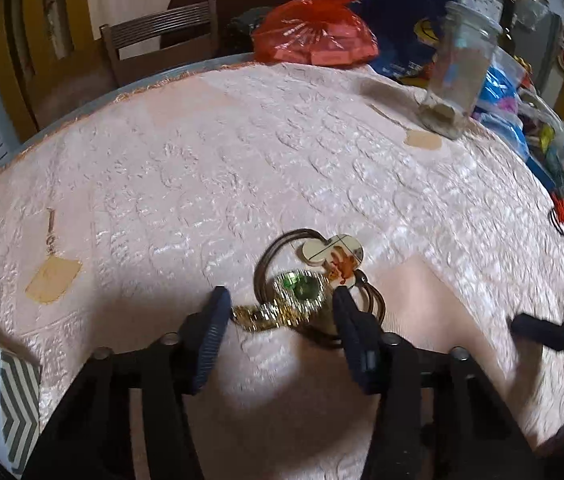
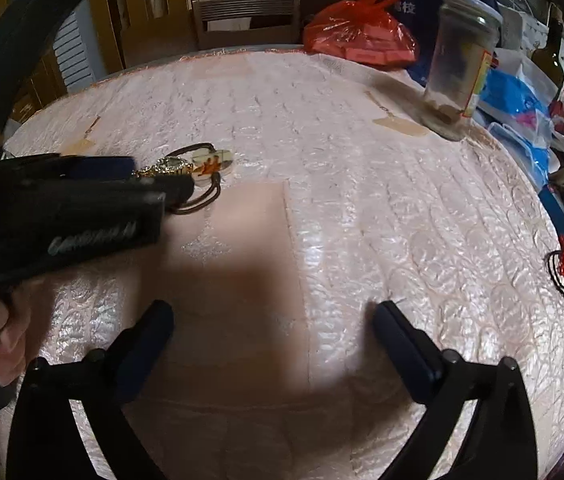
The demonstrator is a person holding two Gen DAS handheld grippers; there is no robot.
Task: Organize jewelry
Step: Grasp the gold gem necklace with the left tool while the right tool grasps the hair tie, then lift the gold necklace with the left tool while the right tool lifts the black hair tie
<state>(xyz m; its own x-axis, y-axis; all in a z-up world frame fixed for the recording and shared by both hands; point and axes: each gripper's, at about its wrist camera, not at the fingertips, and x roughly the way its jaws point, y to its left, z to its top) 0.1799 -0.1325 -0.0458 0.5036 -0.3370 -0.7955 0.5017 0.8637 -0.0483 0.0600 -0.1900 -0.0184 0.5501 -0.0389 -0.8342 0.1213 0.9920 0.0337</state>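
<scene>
**Left tool over the gold bracelet**

The left tool [image 1: 280, 304] stood with its jaws wide, one on either side of a gold bracelet with a green stone [image 1: 285, 304] that lay on the pink quilted cloth of the tabletop [image 1: 202, 168]. A brown cord necklace with a flower-shaped pendant [image 1: 333, 254] lay touching the bracelet on its far side. The right tool [image 2: 274, 316] hovered wide and empty over bare cloth, to the right of the jewelry. A glass jar [image 1: 461, 68] stood far right, with a red plastic bag [image 1: 317, 30] at the far edge.
</scene>
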